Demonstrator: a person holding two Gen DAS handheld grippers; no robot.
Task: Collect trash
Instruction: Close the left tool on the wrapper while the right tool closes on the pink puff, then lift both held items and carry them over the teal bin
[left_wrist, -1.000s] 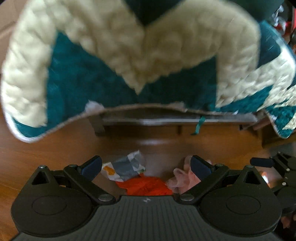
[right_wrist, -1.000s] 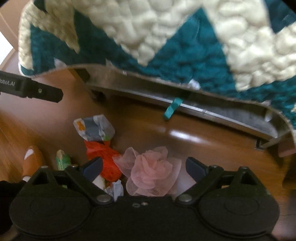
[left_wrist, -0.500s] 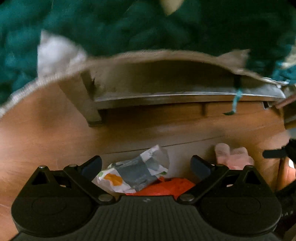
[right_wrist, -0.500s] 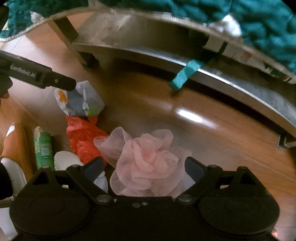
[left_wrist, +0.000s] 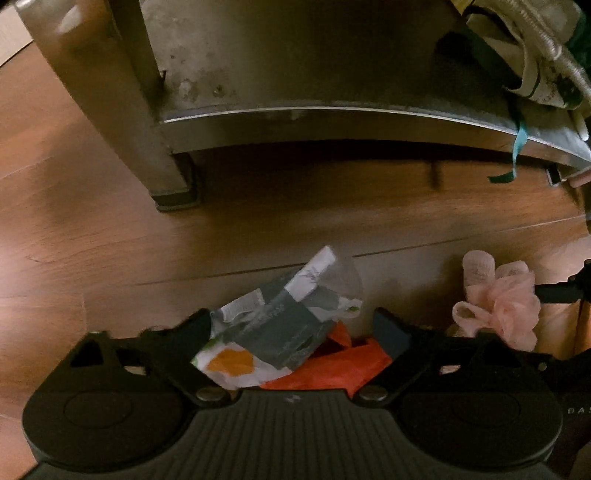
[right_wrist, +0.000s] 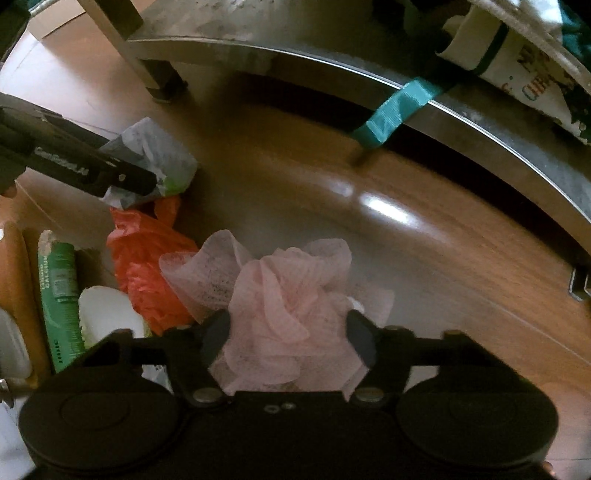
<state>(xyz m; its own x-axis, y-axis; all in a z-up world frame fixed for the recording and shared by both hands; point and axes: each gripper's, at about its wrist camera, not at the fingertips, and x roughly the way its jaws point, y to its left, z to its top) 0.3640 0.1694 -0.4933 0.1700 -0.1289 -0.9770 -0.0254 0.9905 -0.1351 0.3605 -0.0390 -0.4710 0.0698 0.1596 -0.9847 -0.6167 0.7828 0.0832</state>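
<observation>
Trash lies on the wooden floor. In the left wrist view my left gripper is open around a crumpled grey-and-white wrapper lying over an orange plastic bag. In the right wrist view my right gripper has its fingers against both sides of a pink mesh puff, closing on it. The puff also shows at the right of the left wrist view. The left gripper's finger reaches over the wrapper and the orange bag.
A metal bed frame with a leg stands just beyond the trash; a teal ribbon hangs from it. A green tube, a white object and an orange item lie at the left.
Both grippers dropped lower and closer to the floor, under the quilt edge. The left one came around the wrapper. The right one's fingers narrowed onto the pink puff.
</observation>
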